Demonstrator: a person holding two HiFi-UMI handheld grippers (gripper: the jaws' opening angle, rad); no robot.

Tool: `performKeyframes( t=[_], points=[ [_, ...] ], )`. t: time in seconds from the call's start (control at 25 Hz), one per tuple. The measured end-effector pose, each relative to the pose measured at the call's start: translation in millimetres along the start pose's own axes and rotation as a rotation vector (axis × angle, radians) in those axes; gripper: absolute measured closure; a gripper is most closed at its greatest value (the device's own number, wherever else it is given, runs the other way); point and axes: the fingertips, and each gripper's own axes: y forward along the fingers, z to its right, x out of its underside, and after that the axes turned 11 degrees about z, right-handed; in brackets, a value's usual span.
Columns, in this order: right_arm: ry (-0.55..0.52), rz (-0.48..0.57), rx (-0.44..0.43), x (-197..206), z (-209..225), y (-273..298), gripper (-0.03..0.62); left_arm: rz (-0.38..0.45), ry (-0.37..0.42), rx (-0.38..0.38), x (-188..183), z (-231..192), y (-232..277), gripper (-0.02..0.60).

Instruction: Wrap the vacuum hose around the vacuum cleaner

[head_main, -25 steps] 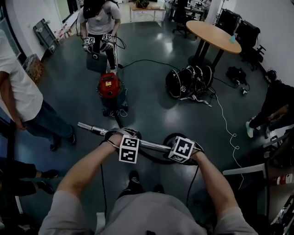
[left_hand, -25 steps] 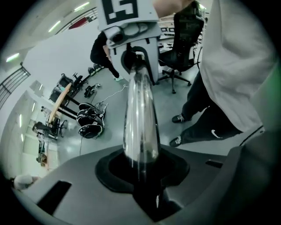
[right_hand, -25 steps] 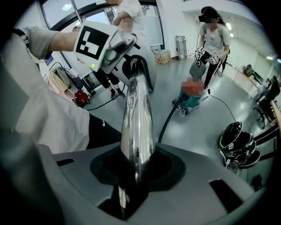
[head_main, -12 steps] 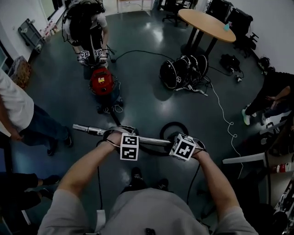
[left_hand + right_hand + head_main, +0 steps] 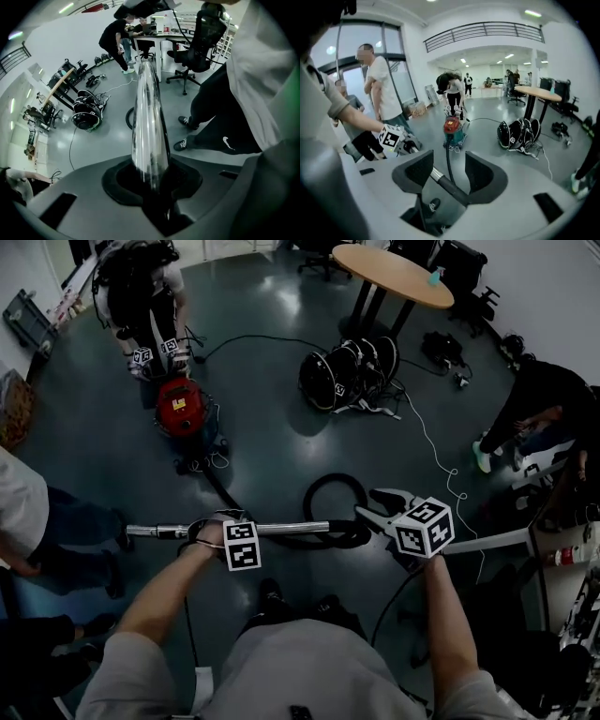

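Glossy grey floor (image 5: 272,442), open office. Vacuum (image 5: 178,407) stands well ahead, and hose (image 5: 330,482) loops just beyond wand (image 5: 281,528). Left hand-held gripper (image 5: 208,528) clenched on wand. Right hand-held gripper (image 5: 375,504) released, jaws just opening, cuff (image 5: 450,190) between them, seemingly ungripped. Only right gripper view shows railing (image 5: 483,33). Only left gripper view shows chair (image 5: 206,37).

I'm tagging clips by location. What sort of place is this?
Probably an open-plan office or lab hall: a round wooden table, a black office chair beside a desk, and a wide glossy grey floor.
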Motion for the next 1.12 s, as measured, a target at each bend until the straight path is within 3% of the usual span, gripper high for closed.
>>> performKeyframes(
  t=[0.16,0.4,0.48,0.56,0.72,0.96,1.12],
  points=[
    [0.037,0.055,-0.001,12,-3,-7,0.398,0.049,-0.110,0.001,-5,-4,8,0.466],
    [0.082,0.114,-0.093,18,1,-15,0.401,0.089,-0.227,-0.004,-37,-15,16,0.466],
    [0.085,0.111,-0.089,21,12,-17,0.475,0.092,-0.257,0.000,-50,-15,22,0.466],
    [0.096,0.112,-0.080,27,29,-20,0.591,0.089,-0.294,0.000,-62,-16,30,0.466],
    [0.157,0.110,-0.130,44,57,-20,0.591,0.104,-0.413,0.003,-89,-18,53,0.466],
    [0.238,0.018,-0.270,96,77,7,0.591,0.136,-0.637,0.000,-111,-29,96,0.466],
    [0.288,-0.005,-0.329,125,96,33,0.589,0.152,-0.733,-0.027,-121,-46,128,0.466]
  ],
)
